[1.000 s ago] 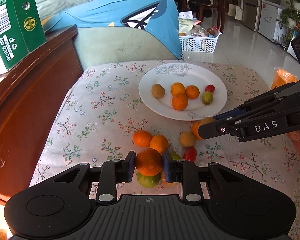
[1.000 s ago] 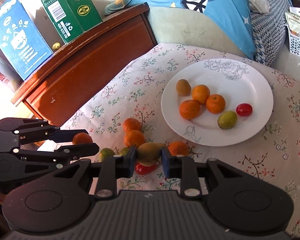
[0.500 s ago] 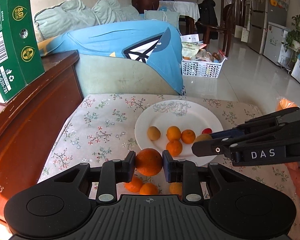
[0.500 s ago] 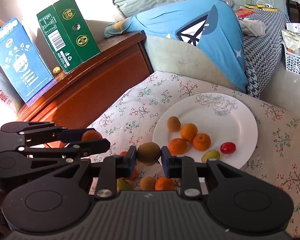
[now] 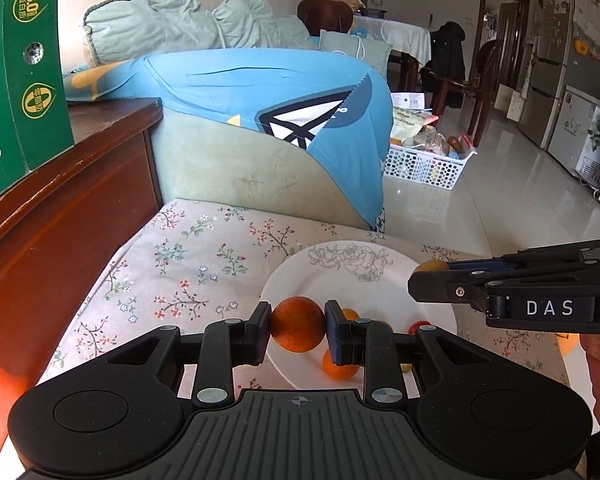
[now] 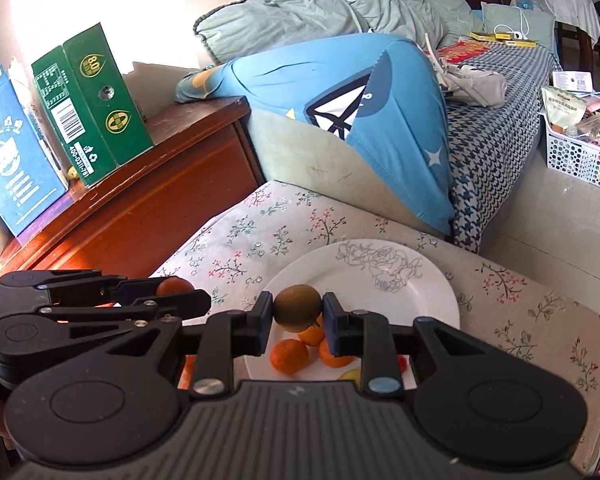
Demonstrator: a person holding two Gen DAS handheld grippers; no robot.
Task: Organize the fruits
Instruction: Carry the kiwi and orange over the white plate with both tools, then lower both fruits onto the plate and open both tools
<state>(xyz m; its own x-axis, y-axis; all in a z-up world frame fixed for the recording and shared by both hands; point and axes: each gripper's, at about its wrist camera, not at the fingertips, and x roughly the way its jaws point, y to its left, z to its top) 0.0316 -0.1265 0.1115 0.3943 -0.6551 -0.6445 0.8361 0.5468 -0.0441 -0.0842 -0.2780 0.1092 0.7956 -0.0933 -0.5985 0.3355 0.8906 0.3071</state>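
My left gripper is shut on an orange and holds it above the near left rim of the white plate. My right gripper is shut on a brown kiwi above the same plate. The right gripper also shows in the left wrist view with the kiwi at its tip. The left gripper shows in the right wrist view with the orange. Oranges and a red fruit lie on the plate, partly hidden.
The plate stands on a flowered cloth. A wooden cabinet with a green carton is at the left. A sofa with a blue cushion is behind. A white basket sits on the floor.
Both grippers have lifted their fruit off the cloth and carried it up and forward over the plate. The loose fruit on the cloth has dropped out of sight.
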